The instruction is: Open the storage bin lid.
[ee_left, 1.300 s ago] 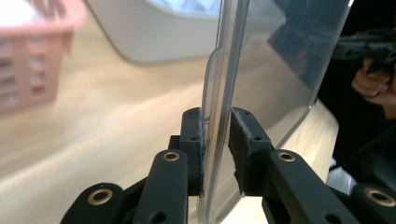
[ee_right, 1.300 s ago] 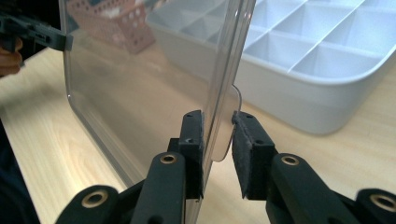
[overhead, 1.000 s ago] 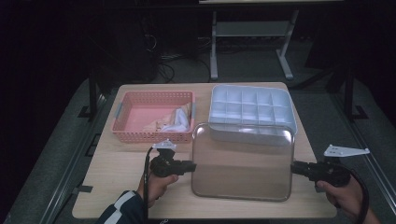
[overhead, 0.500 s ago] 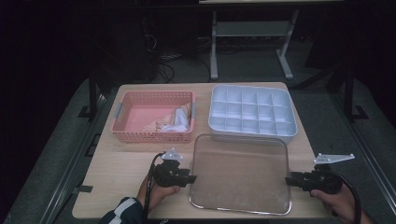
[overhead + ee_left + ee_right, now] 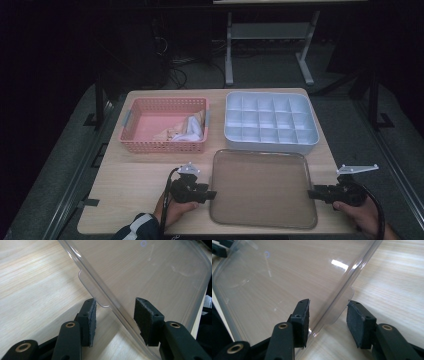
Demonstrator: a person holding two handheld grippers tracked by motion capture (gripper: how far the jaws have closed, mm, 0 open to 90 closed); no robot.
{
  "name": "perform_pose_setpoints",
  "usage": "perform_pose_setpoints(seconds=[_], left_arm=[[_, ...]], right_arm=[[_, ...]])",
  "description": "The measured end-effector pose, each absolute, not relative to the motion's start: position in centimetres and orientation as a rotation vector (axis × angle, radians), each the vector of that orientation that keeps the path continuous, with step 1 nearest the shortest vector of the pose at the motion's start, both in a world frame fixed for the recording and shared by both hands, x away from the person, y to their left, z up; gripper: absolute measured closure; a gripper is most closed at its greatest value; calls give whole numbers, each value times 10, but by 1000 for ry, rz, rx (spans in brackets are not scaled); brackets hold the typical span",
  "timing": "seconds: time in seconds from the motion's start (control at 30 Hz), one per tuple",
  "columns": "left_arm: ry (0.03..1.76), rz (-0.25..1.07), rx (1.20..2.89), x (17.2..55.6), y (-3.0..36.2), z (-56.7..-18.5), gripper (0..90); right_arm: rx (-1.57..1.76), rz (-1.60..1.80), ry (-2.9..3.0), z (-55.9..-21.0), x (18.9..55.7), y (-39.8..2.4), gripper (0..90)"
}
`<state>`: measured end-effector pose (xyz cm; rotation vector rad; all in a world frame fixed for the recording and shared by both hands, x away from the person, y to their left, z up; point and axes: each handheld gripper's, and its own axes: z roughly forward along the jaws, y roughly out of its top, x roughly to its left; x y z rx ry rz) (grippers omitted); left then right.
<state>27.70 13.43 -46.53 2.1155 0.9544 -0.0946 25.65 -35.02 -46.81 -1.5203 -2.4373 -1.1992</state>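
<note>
Lid (image 5: 260, 187) lies flat on the table (image 5: 125, 190), lower centre of the high view, set down clear of the tray (image 5: 270, 120). Left gripper (image 5: 210, 194) and right gripper (image 5: 312, 192) flank its side tabs, their jaws having just been opening, spread and pinching nothing, apparently to release it.

You have one clear plastic lid (image 5: 262, 187) in front of you, lying flat on the one wooden table (image 5: 125, 195). You hold two hand-held grippers: the left hand-held gripper (image 5: 210, 194) at the lid's left edge and the right hand-held gripper (image 5: 312, 193) at its right edge. Each has two black jaws, so four jaws in all. Behind the lid stand two containers: one pink basket (image 5: 165, 146) and one white divided tray (image 5: 270, 141). The tray counts fifteen compartments, three rows of five. In the basket lies one heap of light-coloured items (image 5: 187, 129); how many pieces you cannot tell.
</note>
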Motion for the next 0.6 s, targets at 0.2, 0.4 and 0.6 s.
perform_pose_setpoints(seconds=[0.2,0.4,0.6], left_arm=[[910,-104,2116,275,122,-467,489],[888,-109,2108,276,111,-468,470],[857,-92,2106,273,103,-470,445]], right_arm=[[-1599,-1153,-2521,-465,260,-356,570],[-1624,-1119,-2591,-464,260,-356,562],[-1676,-1105,-2595,-463,261,-360,529]])
